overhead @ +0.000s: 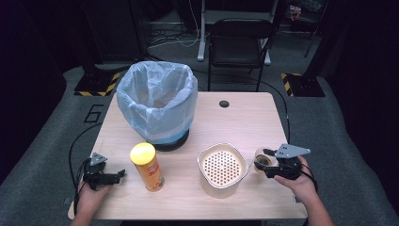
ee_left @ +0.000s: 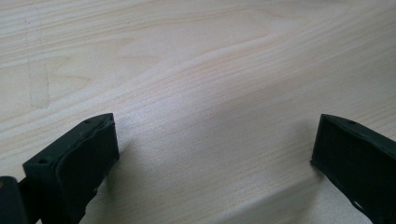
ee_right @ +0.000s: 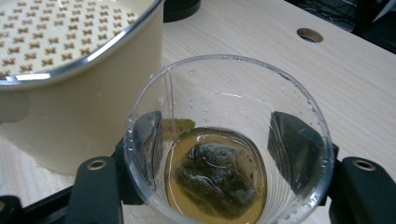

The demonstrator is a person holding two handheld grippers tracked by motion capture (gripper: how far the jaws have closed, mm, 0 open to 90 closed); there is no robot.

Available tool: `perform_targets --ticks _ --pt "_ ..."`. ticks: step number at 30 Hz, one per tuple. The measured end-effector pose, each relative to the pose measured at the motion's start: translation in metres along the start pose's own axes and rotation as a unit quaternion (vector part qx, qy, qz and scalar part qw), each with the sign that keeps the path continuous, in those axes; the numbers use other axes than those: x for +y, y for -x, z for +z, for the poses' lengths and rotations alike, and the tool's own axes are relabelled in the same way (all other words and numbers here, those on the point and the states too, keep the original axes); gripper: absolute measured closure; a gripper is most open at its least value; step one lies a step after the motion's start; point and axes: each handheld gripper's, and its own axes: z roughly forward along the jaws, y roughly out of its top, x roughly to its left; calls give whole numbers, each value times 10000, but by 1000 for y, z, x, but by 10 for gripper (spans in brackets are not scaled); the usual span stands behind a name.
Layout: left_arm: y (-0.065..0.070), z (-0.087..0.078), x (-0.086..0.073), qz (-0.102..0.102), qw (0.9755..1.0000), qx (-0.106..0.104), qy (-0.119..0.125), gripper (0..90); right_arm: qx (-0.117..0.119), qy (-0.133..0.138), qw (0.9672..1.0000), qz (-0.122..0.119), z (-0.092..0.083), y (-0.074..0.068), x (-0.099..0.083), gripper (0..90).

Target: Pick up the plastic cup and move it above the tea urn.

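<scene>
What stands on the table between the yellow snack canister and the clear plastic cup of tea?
In the high view, the cream strainer-topped container stands between canister and cup.

Cream perforated-top pot (overhead: pixel 222 170) crowds the clear plastic cup (overhead: pixel 261 160); bare wooden bench (overhead: pixel 244 117) lies open beyond both.

The clear plastic cup (ee_right: pixel 229 140) stands upright between the two black jaws of the right gripper (ee_right: pixel 224 154), one jaw pressed against each side of its wall. It holds a shallow pool of amber tea with a dark, sodden tea bag (ee_right: pixel 217 179) slumped at the bottom, below the jaw tips. A thin string runs up the inner wall on the left jaw's side. Droplets cling inside the rim. It seems slightly clear of the tabletop.
</scene>
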Motion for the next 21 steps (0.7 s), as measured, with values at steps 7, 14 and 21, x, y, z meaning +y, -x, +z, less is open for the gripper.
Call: perform_targets --ticks 7,14,21 --pt "0 0 0 1 10000 1 -1 3 59 -91 9996 -254 -2 3 23 362" --pt "0 0 0 1 10000 0 0 3 86 16 9991 -406 -4 7 45 365" --pt "0 0 0 0 10000 0 2 2 111 162 9983 -555 -7 6 72 364"
